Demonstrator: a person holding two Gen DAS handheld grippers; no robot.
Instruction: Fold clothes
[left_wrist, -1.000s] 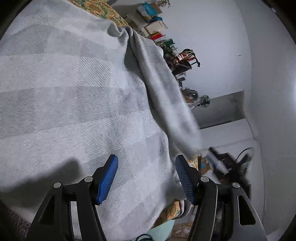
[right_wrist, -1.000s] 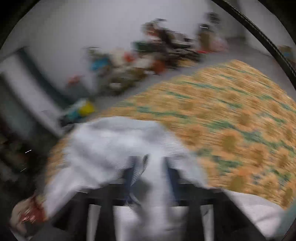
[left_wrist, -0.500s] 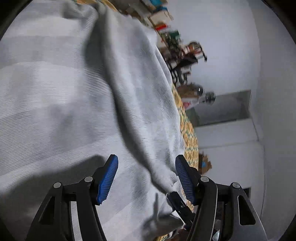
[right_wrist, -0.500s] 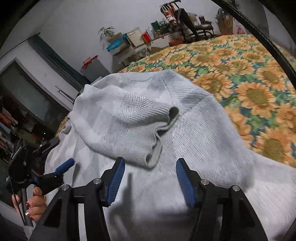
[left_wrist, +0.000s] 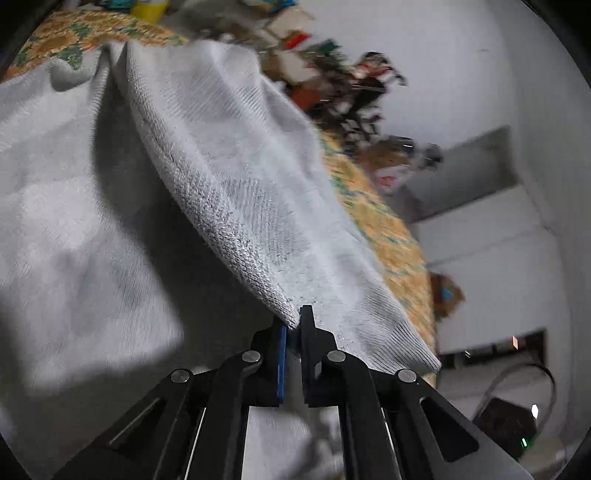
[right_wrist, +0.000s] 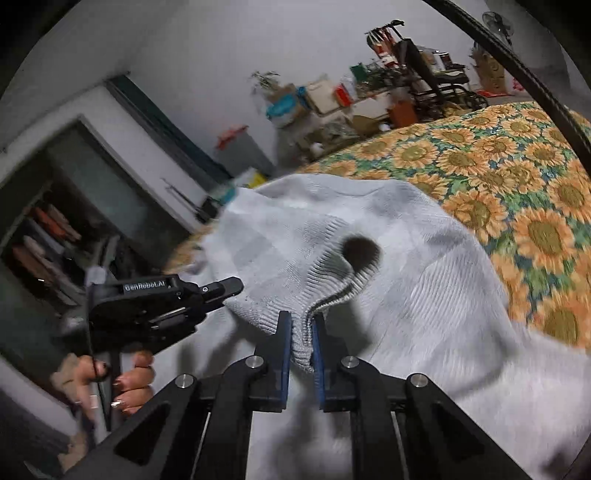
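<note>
Grey sweater (right_wrist: 424, 295) lies on bed (right_wrist: 517, 177) near its left edge. Left gripper (left_wrist: 291, 328) pinches sleeve fold; right gripper (right_wrist: 301, 332) closing on ribbed cuff. Step: sleeve fold-in. Next, prob. carry both across body, keep tension.

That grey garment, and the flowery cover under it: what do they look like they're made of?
The grey garment looks like soft matte knit, maybe cotton or wool: ribbed cuff, visible stitch rows. The flowery cover looks like thin, smooth printed fabric with sunflowers; the fibre can't be told.
</note>
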